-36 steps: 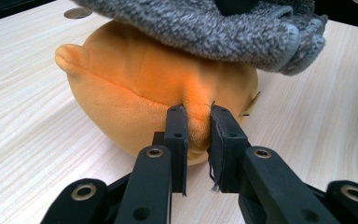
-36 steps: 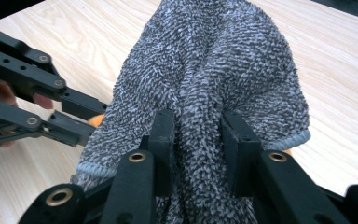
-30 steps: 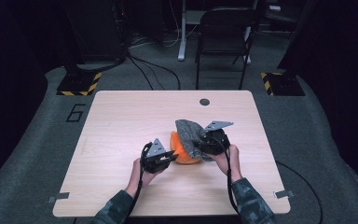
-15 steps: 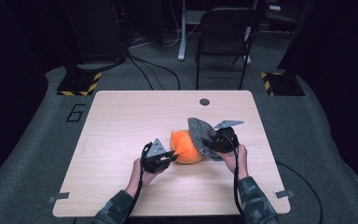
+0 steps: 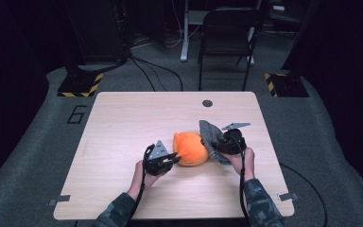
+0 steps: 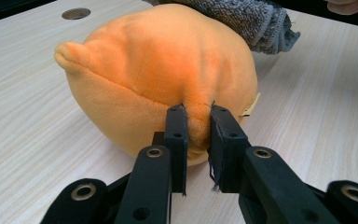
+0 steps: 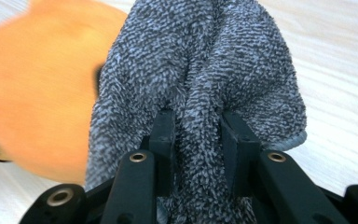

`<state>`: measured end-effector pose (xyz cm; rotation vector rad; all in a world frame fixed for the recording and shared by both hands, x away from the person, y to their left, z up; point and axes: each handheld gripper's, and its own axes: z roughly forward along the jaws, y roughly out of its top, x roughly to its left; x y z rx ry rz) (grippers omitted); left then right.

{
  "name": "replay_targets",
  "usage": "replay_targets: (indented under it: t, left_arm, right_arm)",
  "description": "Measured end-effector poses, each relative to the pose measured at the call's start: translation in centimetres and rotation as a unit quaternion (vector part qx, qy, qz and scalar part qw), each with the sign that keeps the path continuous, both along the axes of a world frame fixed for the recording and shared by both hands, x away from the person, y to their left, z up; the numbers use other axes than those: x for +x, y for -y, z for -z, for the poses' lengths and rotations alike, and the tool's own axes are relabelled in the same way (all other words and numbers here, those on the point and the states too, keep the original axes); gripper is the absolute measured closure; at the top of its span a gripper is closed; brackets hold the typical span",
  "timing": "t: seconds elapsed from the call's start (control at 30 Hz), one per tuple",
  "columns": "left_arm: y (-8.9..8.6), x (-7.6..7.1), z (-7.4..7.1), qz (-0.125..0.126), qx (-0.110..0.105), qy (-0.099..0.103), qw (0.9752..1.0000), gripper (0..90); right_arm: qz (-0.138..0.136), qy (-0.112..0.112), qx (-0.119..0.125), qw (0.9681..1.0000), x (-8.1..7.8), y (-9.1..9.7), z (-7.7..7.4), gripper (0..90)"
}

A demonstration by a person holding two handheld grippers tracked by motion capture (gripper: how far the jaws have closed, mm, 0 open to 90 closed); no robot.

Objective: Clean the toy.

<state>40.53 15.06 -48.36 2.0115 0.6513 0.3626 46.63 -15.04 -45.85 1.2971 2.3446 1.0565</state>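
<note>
Two grippers at centre of wooden surface (image 5: 123,142): left gripper (image 6: 196,122) fingers pinch orange plush toy (image 6: 168,70) resting on surface; right gripper (image 7: 196,126) fingers clamp grey towel (image 7: 205,60) w/ cloth touching toy's far side.

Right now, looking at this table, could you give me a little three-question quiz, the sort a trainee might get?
1. True or false: the left gripper pinches a fold of the orange plush toy.
2. What does the right gripper hold between its fingers? A: a sponge. B: a grey towel. C: a paper sheet.
3. Fill in: in the high view, the towel lies against the toy's ____ side.

Key
1. True: both fingers squeeze the plush.
2. B: the grey towel is bunched between the fingers.
3. Right, the side nearer the right gripper.
</note>
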Motion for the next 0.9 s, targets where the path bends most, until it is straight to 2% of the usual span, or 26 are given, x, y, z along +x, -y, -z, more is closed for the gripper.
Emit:
replay_targets:
  t: [0.1, 0.17, 0.3, 0.4, 0.5, 0.57, 0.67, 0.8, 0.83, 0.9]
  left_arm:
    - [-0.1, 0.1, 0.1, -0.002, -0.002, -0.001, 1.0000, 78.3]
    - [-0.1, 0.1, 0.1, -0.003, -0.001, -0.001, 1.0000, 78.2]
    - [-0.1, 0.1, 0.0, -0.003, -0.001, -0.001, 1.0000, 78.1]
    - [-0.2, 0.1, 0.0, -0.002, 0.000, -0.001, 1.0000, 78.1]
    - [-0.2, 0.1, 0.0, -0.002, 0.000, -0.001, 1.0000, 78.1]
    - [-0.1, 0.1, 0.0, -0.002, -0.001, -0.001, 1.0000, 78.1]
    - [-0.1, 0.1, 0.0, -0.001, 0.001, -0.001, 1.0000, 78.1]
    - [0.0, 0.1, 0.0, -0.003, 0.000, 0.003, 1.0000, 78.1]
    - [0.0, 0.1, 0.0, -0.003, -0.001, 0.003, 1.0000, 78.1]
    - [0.0, 0.0, 0.0, -0.003, -0.001, 0.003, 1.0000, 78.1]
  right_arm:
    - [0.013, -0.023, -0.010, 0.9996, 0.2, 0.1, 0.7, 69.0]
    - [0.014, -0.031, -0.026, 0.9991, 0.5, 0.1, 1.3, 69.0]
    - [0.018, -0.043, -0.042, 0.9980, 0.8, 0.3, 2.0, 69.1]
    - [0.027, -0.032, -0.032, 0.9986, 0.7, 0.9, 1.2, 69.6]
    - [0.030, -0.008, -0.010, 0.9995, 0.2, 1.4, -0.4, 70.0]
    - [0.023, 0.007, 0.007, 0.9997, -0.1, 1.5, -1.7, 70.0]
    - [0.004, 0.022, 0.024, 0.9995, -0.8, 0.6, -3.4, 70.0]
    - [-0.037, 0.036, 0.018, 0.9985, -1.8, -2.2, -4.6, 69.9]
    - [-0.057, 0.040, 0.014, 0.9975, -2.2, -3.6, -4.9, 69.9]
    - [-0.074, 0.041, 0.008, 0.9964, -2.6, -5.0, -5.0, 69.8]
